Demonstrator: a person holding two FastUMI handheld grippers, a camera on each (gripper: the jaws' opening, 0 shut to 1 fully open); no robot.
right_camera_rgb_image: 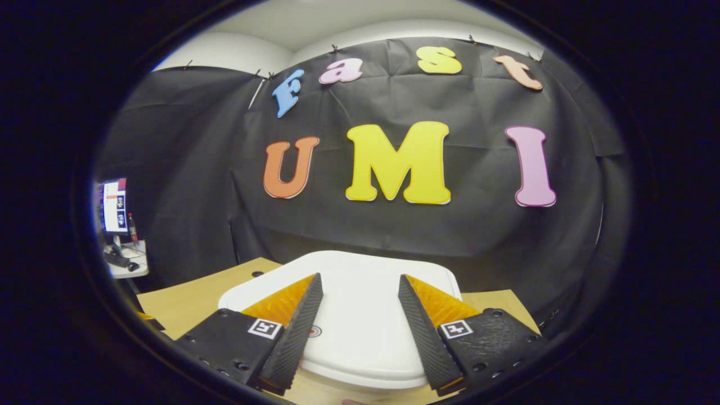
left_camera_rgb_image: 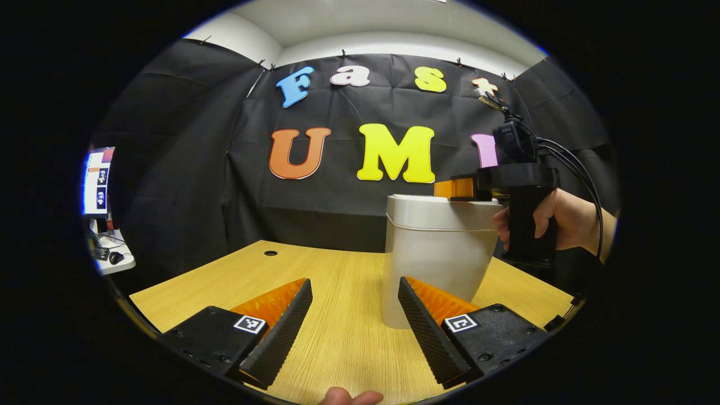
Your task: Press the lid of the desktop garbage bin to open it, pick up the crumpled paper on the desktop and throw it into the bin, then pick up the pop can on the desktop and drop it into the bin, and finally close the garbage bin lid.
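Note:
The white desktop bin (left_camera_rgb_image: 436, 253) stands upright on the wooden table, its lid (left_camera_rgb_image: 433, 203) down. My left gripper (left_camera_rgb_image: 354, 281) hovers low over the table in front of the bin, open, with nothing between its fingers. A hand (left_camera_rgb_image: 554, 219) holds my right gripper (left_camera_rgb_image: 445, 188) level with the top of the lid, at its right side. In the right gripper view that gripper (right_camera_rgb_image: 360, 278) is open just above the flat white lid (right_camera_rgb_image: 365, 332), which carries a small red mark (right_camera_rgb_image: 315, 331). I cannot tell whether it touches the lid.
The wooden table (left_camera_rgb_image: 337, 343) has a round cable hole (left_camera_rgb_image: 270, 253) at its far left, and its far edge meets the black cloth wall. A side desk with a monitor (left_camera_rgb_image: 97, 181) and a mouse (left_camera_rgb_image: 115, 257) stands at the far left.

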